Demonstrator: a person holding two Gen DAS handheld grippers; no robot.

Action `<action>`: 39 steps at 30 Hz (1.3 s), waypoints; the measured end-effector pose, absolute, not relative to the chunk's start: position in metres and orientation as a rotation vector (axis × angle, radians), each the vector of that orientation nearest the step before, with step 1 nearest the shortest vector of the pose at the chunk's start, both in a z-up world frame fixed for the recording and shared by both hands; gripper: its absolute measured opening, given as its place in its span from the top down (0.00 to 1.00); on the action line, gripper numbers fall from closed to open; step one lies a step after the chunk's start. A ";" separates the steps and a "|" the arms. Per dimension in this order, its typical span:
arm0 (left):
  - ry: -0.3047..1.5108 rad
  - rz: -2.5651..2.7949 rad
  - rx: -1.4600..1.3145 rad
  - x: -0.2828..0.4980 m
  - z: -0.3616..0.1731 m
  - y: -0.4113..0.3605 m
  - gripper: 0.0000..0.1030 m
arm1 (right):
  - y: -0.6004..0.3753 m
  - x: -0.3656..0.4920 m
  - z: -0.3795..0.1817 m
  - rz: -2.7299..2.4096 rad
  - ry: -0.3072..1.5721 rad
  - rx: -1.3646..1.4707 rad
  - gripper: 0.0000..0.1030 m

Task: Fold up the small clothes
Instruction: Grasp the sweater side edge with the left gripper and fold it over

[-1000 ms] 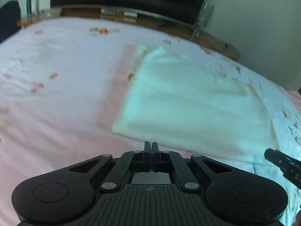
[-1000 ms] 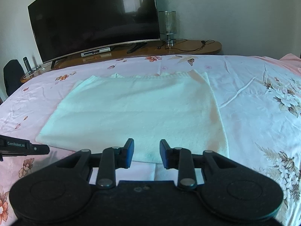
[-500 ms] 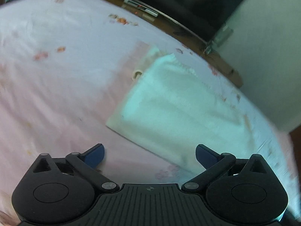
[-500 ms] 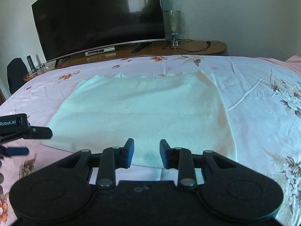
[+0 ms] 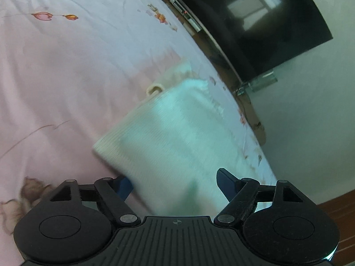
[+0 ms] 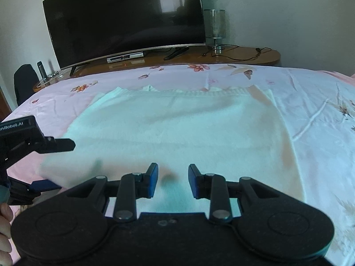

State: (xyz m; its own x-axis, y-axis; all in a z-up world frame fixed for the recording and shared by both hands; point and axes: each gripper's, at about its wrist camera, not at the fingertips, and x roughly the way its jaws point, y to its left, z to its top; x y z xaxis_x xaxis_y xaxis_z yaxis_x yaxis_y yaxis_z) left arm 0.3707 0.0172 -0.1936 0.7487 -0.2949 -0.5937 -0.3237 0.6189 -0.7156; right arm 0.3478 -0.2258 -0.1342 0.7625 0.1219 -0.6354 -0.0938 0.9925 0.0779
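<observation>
Garment: a pale knit (image 6: 177,133) lay flat on the bedsheet (image 6: 321,119), straight ahead of both my grippers; a small loop (image 5: 154,88) stuck out of its far edge in the left view.
Near edge: it ran just in front of my right gripper's fingertips and between the spread fingers of my left gripper.
Left gripper (image 5: 175,182): I held it wide open with nothing clamped; one finger sat at the garment's near left corner, low by the sheet, the other above the cloth. Whether either finger touched the knit I could not tell, since that view was blurred.
Right gripper (image 6: 173,178): I held it partly open and empty, its blue pads (image 6: 153,179) apart, hanging just short of the garment's near hem at the middle.
Between tools: my left gripper (image 6: 53,161) showed to the left of my right one, at the garment's corner.
Beyond: a dark TV (image 6: 124,22) stood on a wooden shelf (image 6: 244,55) past the bed, with a lamp (image 6: 214,25) to its right.
</observation>
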 end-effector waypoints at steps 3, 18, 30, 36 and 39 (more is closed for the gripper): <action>0.721 0.017 -0.943 0.380 -0.195 0.015 0.24 | -0.222 0.366 -0.137 0.120 0.691 0.043 0.71; 0.660 0.030 -0.977 0.411 -0.199 0.020 0.24 | -0.201 0.417 -0.142 0.095 0.648 -0.087 0.75; 0.672 0.060 -0.975 0.424 -0.208 0.023 0.63 | -0.196 0.432 -0.155 0.107 0.709 -0.149 0.73; 0.696 0.076 -0.938 0.424 -0.207 0.023 0.92 | -0.205 0.420 -0.140 0.103 0.618 -0.090 0.74; 0.666 0.050 -0.909 0.420 -0.197 0.020 0.92 | -0.199 0.416 -0.162 0.117 0.669 -0.211 0.72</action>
State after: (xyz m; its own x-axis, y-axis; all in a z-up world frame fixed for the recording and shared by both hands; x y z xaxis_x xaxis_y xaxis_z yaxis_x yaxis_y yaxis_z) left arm 0.4204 0.0202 -0.1969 0.7996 -0.2322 -0.5538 -0.3118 0.6276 -0.7134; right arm 0.4158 -0.1993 -0.1624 0.7790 0.0394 -0.6258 -0.1748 0.9721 -0.1565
